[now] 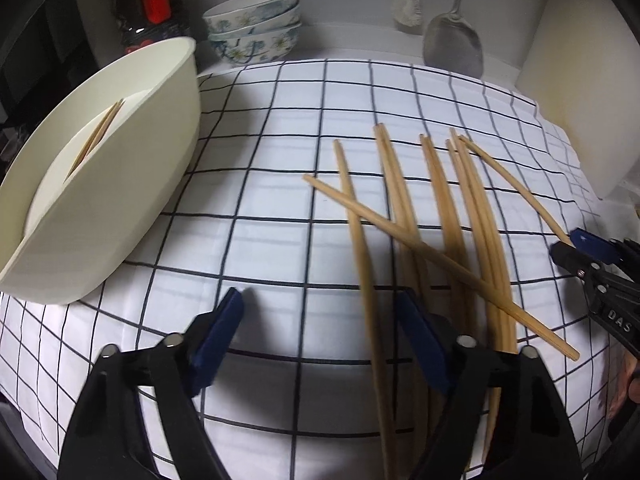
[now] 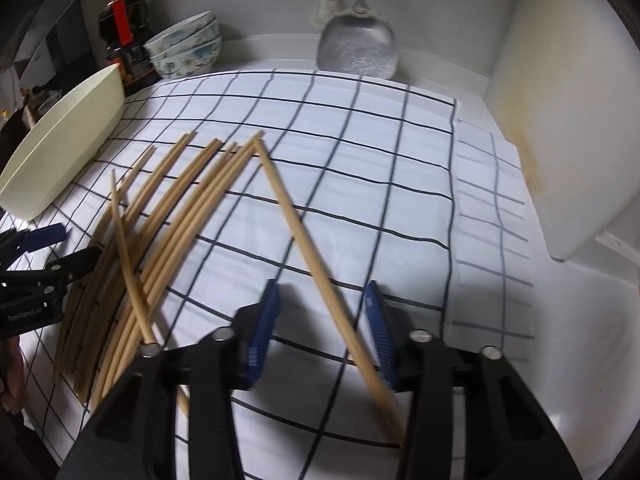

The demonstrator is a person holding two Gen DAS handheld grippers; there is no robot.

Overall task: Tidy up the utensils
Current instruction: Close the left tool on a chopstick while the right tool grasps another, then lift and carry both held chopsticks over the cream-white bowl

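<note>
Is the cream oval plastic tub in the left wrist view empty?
No: the cream oval plastic tub already has a pair of wooden chopsticks leaning inside it.

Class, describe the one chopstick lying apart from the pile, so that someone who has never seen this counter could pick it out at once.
Start at the checked cloth covering the counter, then find the pile of wooden chopsticks fanned out on its left part. The lone chopstick meets the pile only at its far tip and slants away to the right, running between the blue pads of the right gripper.
</note>
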